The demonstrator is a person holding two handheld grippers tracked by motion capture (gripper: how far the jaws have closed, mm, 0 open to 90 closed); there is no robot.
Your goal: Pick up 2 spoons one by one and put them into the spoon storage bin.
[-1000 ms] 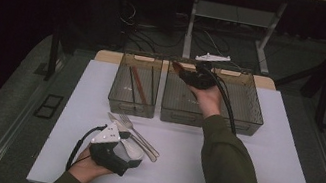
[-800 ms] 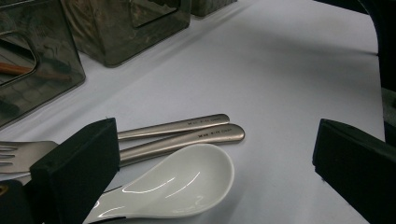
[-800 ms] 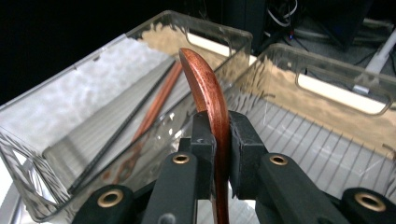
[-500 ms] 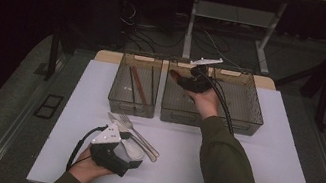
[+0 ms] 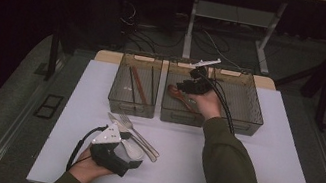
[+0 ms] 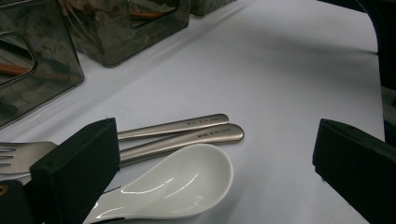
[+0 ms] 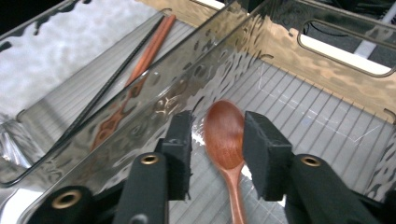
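**Wooden spoon release: snag risk**

My right gripper (image 7: 217,151) has just been opening; the wooden spoon (image 7: 225,135) lies between parted pads in the right bin (image 5: 249,107). Lifting crooked could drag it. My left gripper (image 6: 210,163) gapes over the white spoon (image 6: 177,184).

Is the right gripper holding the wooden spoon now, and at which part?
No. The right gripper has just been opening; the wooden spoon lies between its fingers in the right bin, with gaps beside its bowl. Nothing is held.

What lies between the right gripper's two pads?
In the right gripper view, the right gripper has just been opening; the wooden spoon lies between its pads, released on the bin's ribbed floor.
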